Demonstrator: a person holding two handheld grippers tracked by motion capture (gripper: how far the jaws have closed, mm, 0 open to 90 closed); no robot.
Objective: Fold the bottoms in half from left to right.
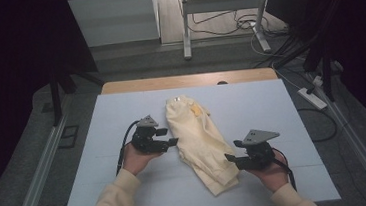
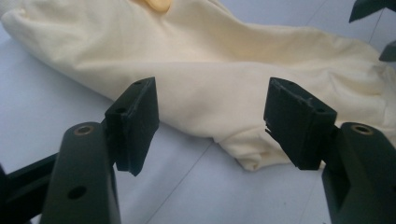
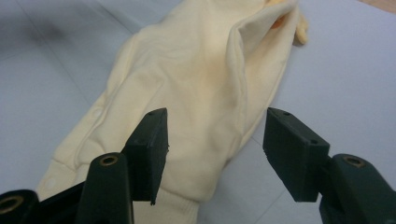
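A pale yellow garment (image 1: 198, 142) is laid bunched lengthwise at the middle of the table (image 1: 271, 105) — soft, light, limp. The left gripper (image 1: 173, 141) and right gripper (image 1: 229, 156) are held wide apart, empty; the ribbed hem (image 3: 180, 205) is judged the firmest hold.

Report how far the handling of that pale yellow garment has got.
Done: the pale yellow garment lies bunched in a long narrow heap on the table. In hand: the left tongs and right tongs flank it, both open, gripping nothing. Left: grasping the cloth and whatever smoothing or folding follows; no neat fold shows yet.
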